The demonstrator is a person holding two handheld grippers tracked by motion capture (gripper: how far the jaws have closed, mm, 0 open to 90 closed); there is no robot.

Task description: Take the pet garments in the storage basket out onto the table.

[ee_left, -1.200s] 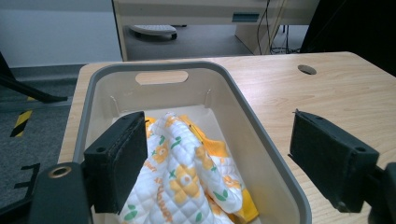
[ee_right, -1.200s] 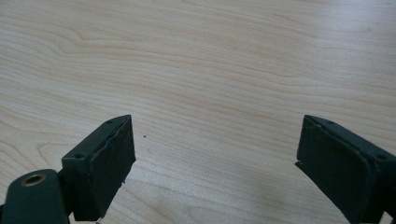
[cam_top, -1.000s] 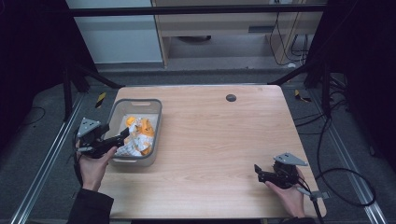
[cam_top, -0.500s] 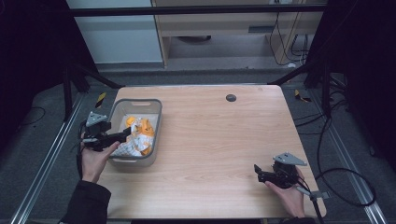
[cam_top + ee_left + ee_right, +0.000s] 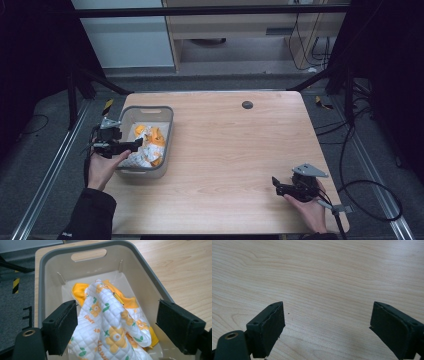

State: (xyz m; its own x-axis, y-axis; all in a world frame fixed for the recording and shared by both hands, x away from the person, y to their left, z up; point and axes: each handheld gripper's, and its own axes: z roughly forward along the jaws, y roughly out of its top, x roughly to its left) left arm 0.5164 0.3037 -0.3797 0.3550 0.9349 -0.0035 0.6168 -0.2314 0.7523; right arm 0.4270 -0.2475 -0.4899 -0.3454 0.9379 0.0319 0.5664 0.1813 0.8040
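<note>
High view with both tool views. The person's left hand [image 5: 102, 167] reached in from the near left corner of the light wooden table [image 5: 230, 150], forearm in a dark sleeve [image 5: 90, 215] angled up and slightly outward, and held the left tool [image 5: 136, 145] level over the near left rim of the grey plastic basket [image 5: 167, 131]. Its jaws stood wide apart, pointing rightward into the basket and gripping nothing. In the left tool view they framed the white quilted cloth with orange flower print [image 5: 110, 327], which lay crumpled in the basket over an orange garment [image 5: 80, 293]; whether the pads touched the cloth could not be told. The basket sat at the table's left side. The right hand [image 5: 307, 207] rested at the near right corner of the table, well apart from the basket, holding the right tool [image 5: 276, 185] low and pointing left. Its jaws were likewise spread wide over bare wood, empty.
</note>
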